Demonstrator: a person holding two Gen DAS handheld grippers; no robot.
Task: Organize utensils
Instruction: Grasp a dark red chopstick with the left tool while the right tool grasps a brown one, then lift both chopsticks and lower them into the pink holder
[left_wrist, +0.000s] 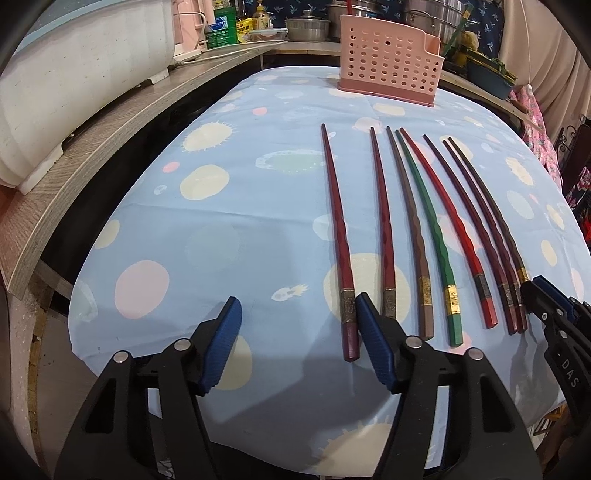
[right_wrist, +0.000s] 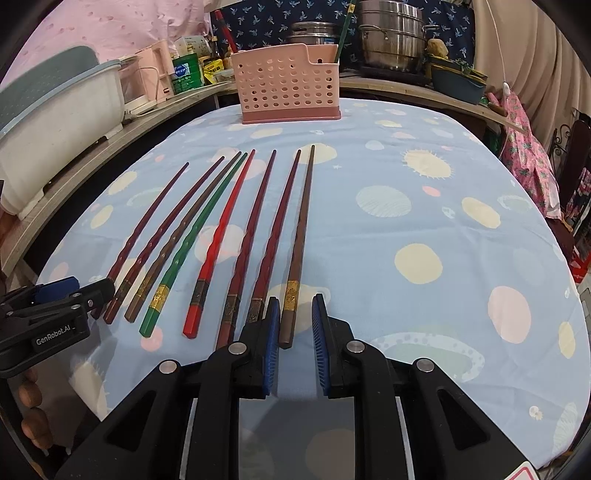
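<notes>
Brown chopstick (right_wrist: 297, 243) end between spread right gripper (right_wrist: 295, 314) fingers, untouched.

i see the table (right_wrist: 461, 229) in its spotted blue cloth (right_wrist: 369, 258) bearing eight chopsticks (right_wrist: 218, 240) and a pink holder (right_wrist: 288, 88).

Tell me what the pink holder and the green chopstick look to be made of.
Pink holder: looks like moulded matte plastic, given its uniform colour and regular punched holes. Green chopstick: probably lacquered wood or plastic with a glossy faceted surface, plus a gold, metallic-looking band.
</notes>
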